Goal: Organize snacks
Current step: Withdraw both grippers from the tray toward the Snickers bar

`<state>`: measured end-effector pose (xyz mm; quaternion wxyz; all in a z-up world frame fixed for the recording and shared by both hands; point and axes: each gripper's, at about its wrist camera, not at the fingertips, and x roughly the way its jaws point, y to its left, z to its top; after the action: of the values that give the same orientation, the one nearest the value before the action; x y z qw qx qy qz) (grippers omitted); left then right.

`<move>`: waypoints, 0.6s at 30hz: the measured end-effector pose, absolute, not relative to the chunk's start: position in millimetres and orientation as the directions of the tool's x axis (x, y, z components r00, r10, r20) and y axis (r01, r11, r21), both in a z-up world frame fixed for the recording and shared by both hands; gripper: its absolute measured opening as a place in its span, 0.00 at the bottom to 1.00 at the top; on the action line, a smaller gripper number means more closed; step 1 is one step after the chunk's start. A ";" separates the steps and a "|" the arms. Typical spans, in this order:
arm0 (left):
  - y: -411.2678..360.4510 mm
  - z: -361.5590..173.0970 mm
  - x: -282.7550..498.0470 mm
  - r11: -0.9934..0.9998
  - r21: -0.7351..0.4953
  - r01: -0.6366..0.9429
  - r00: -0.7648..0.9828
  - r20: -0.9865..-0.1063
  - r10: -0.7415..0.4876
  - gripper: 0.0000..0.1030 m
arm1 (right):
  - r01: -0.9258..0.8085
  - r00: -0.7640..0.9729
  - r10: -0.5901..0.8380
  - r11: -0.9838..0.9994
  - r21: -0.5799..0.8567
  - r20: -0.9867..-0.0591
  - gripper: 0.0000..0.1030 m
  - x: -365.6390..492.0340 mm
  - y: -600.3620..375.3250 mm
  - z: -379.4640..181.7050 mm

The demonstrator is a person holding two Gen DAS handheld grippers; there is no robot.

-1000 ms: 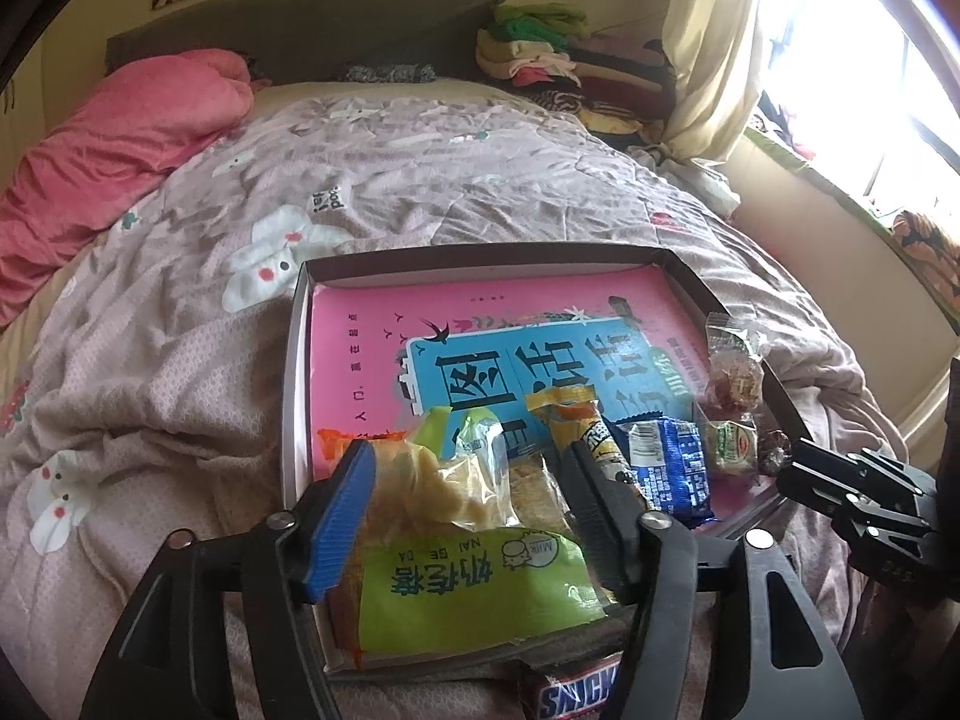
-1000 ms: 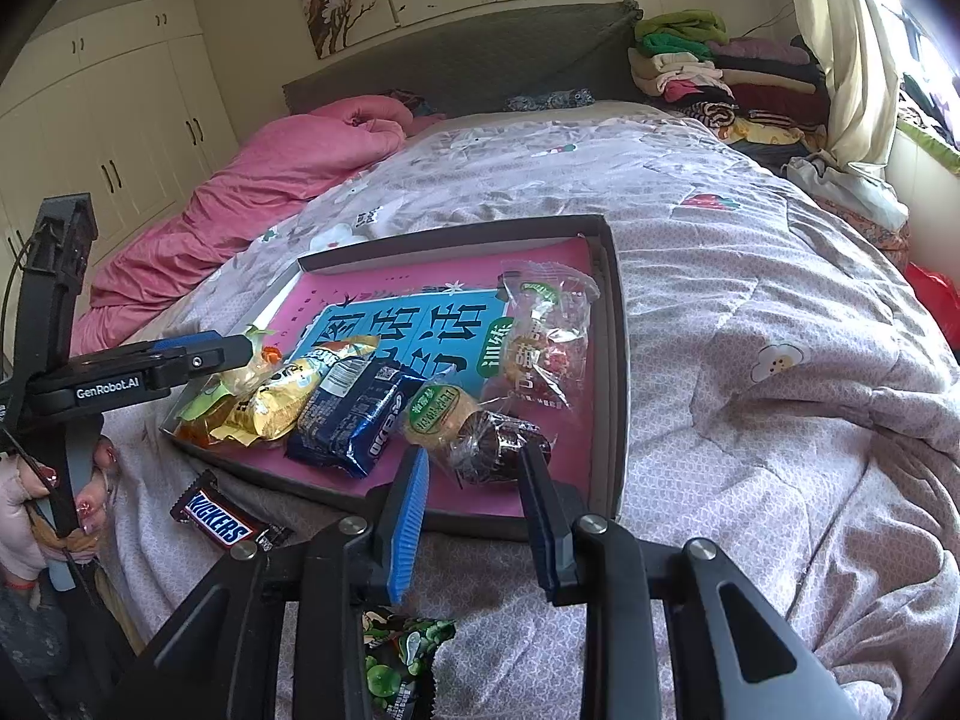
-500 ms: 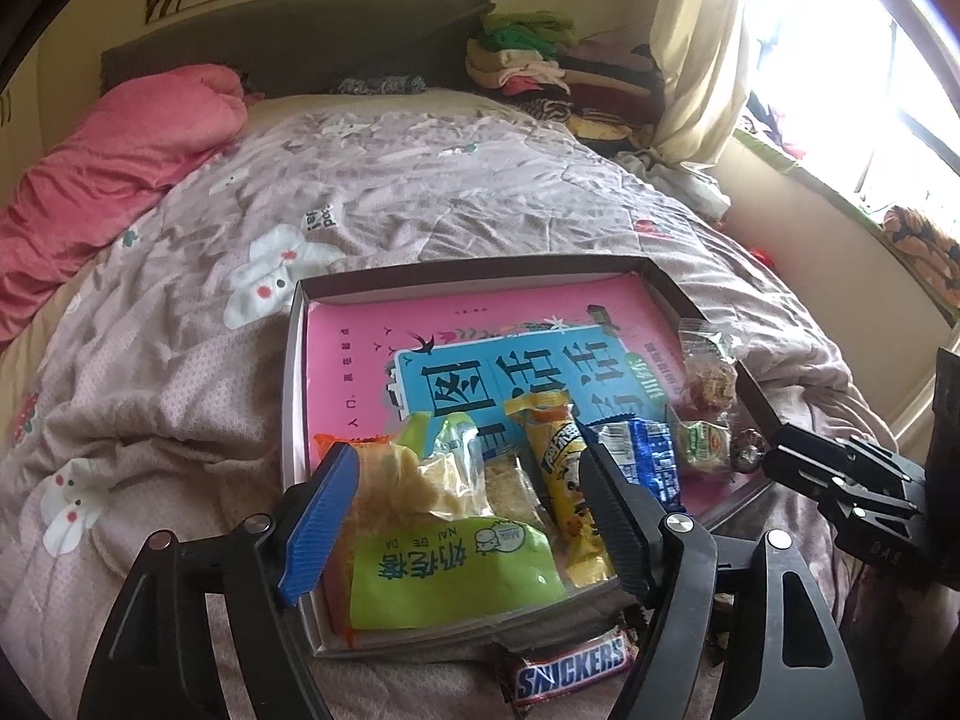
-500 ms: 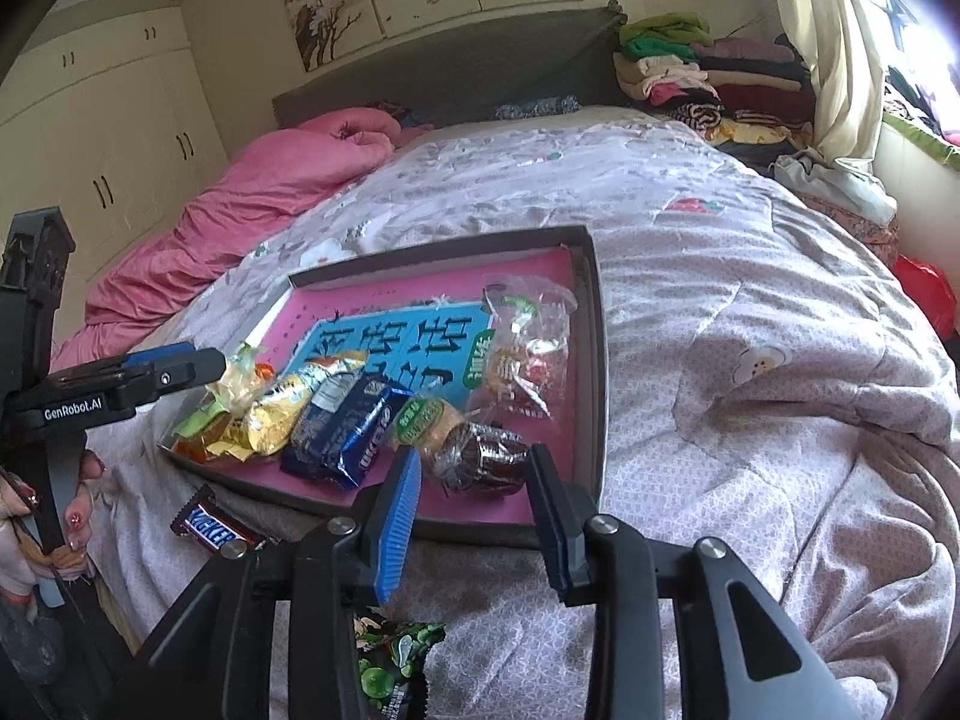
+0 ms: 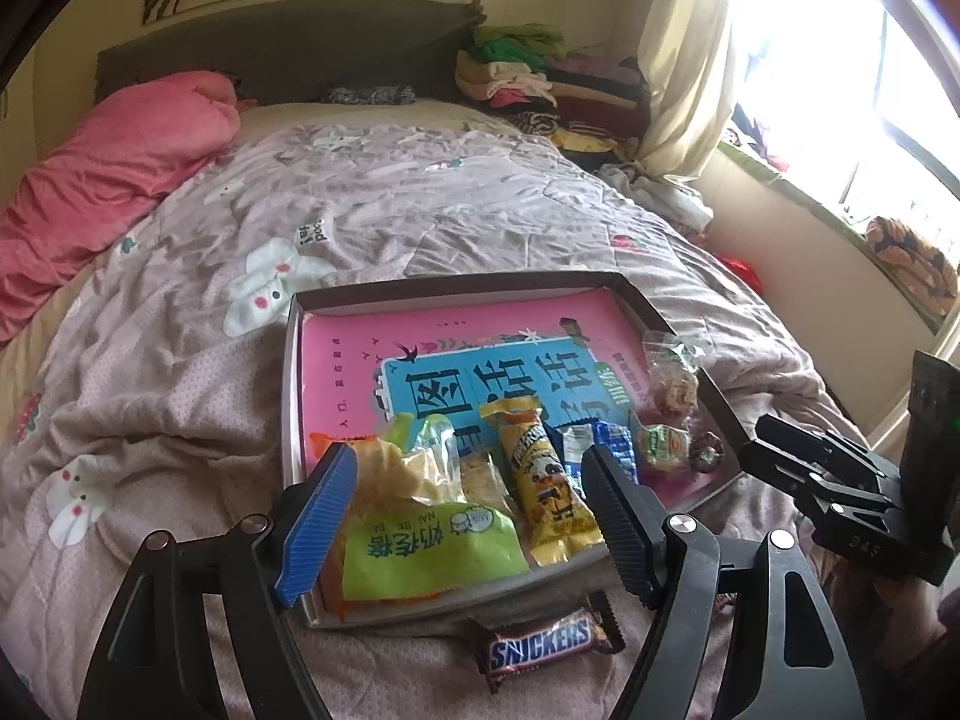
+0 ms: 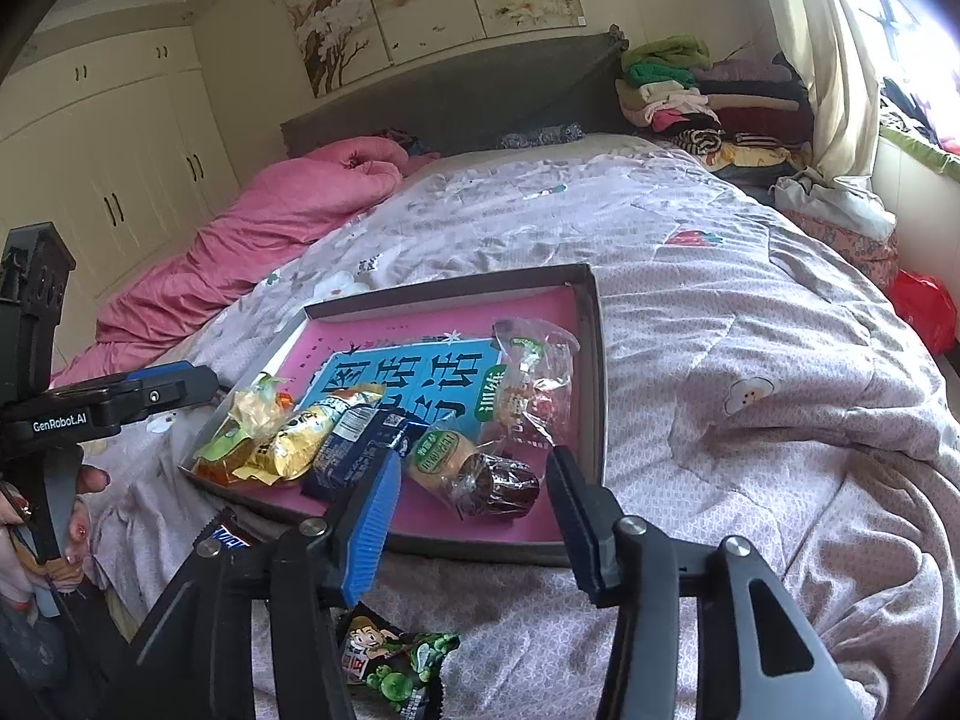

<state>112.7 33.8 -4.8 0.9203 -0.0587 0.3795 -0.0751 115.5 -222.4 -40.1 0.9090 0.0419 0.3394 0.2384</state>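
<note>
- Snacks: a row of packets lies along the near edge of the tray point(image 5: 293, 396) on the bed — green bag point(image 5: 420, 546), yellow pack point(image 5: 540, 480), blue pack point(image 6: 354, 450), brown sweet point(image 6: 501, 483).
- Left to do, by my judgement: the Snickers bar point(image 5: 543, 651) and a green packet point(image 6: 390, 663) lie outside.
- Left gripper point(image 5: 468, 516): wide, empty.
- Right gripper point(image 6: 471, 510): jaws have just been opening, nothing gripped.
- Legible — "SNICKERS", "GenRobot.AI".

Your left wrist view looks down along its fingers from the near edge of the tray point(image 5: 292, 372), close over the snacks. Your right wrist view faces the same tray point(image 6: 594, 360) from its near right corner, slightly farther back perhaps; both share the tray, bed point(image 5: 390, 210) and headboard point(image 6: 468, 102).
</note>
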 end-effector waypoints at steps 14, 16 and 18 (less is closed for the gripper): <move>33.2 -10.0 92.0 0.978 -0.182 0.105 0.663 -0.720 -0.206 0.76 | -0.434 0.636 0.491 0.865 0.250 -0.595 0.55 100.4 -219.5 -36.0; 30.7 -12.3 89.5 0.977 -0.184 0.112 0.652 -0.728 -0.212 0.76 | -0.436 0.632 0.495 0.863 0.255 -0.596 0.56 98.7 -219.6 -35.6; 27.8 -14.7 87.0 0.976 -0.183 0.122 0.641 -0.736 -0.218 0.76 | -0.436 0.629 0.497 0.862 0.259 -0.597 0.57 96.7 -219.6 -35.0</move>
<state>87.0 27.8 -14.7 0.9039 -0.0584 0.4131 -0.0939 96.7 -219.6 -35.0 0.9014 0.0446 0.3442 0.2588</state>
